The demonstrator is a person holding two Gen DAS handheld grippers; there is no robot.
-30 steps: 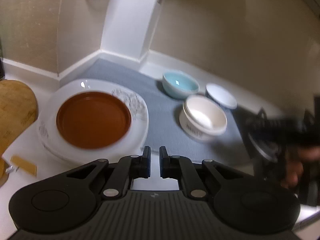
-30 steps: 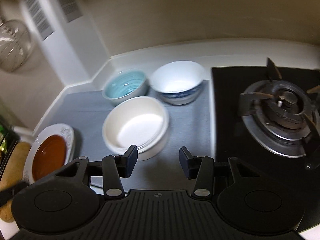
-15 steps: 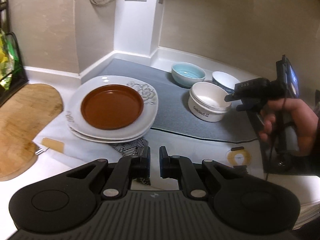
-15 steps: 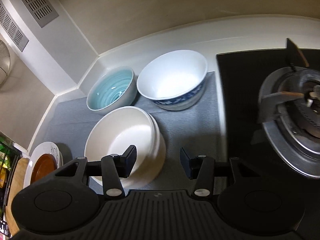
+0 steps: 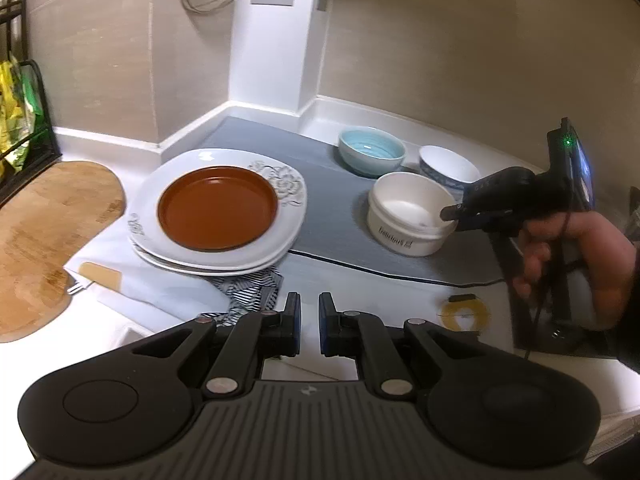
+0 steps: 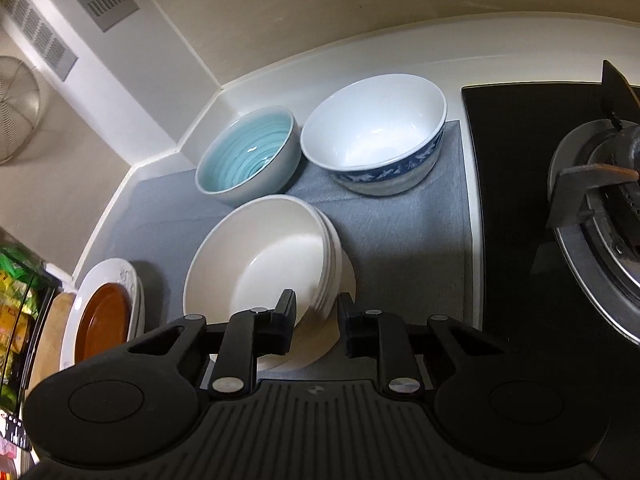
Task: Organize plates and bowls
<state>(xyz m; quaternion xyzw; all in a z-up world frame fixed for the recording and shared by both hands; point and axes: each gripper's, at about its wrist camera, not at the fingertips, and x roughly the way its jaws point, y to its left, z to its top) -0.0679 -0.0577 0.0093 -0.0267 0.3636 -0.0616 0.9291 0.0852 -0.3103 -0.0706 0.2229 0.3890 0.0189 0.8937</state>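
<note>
The right gripper (image 6: 317, 314) has just been closing; its fingers now straddle and clamp the near rim of the cream bowl stack (image 6: 256, 256) (teal and blue-patterned bowls sit beyond). The left gripper (image 5: 309, 322) hovers, fingers together and empty, with the brown plate (image 5: 218, 212) ahead-left.

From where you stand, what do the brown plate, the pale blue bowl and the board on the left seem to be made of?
Brown plate: matte, evenly brown, no glare; perhaps unglazed clay or plastic, hard to say.
Pale blue bowl: likely glazed ceramic; shiny inside with spiral ridges and light glints.
Board: wood or bamboo, by its tan grain streaks and dull surface.
</note>
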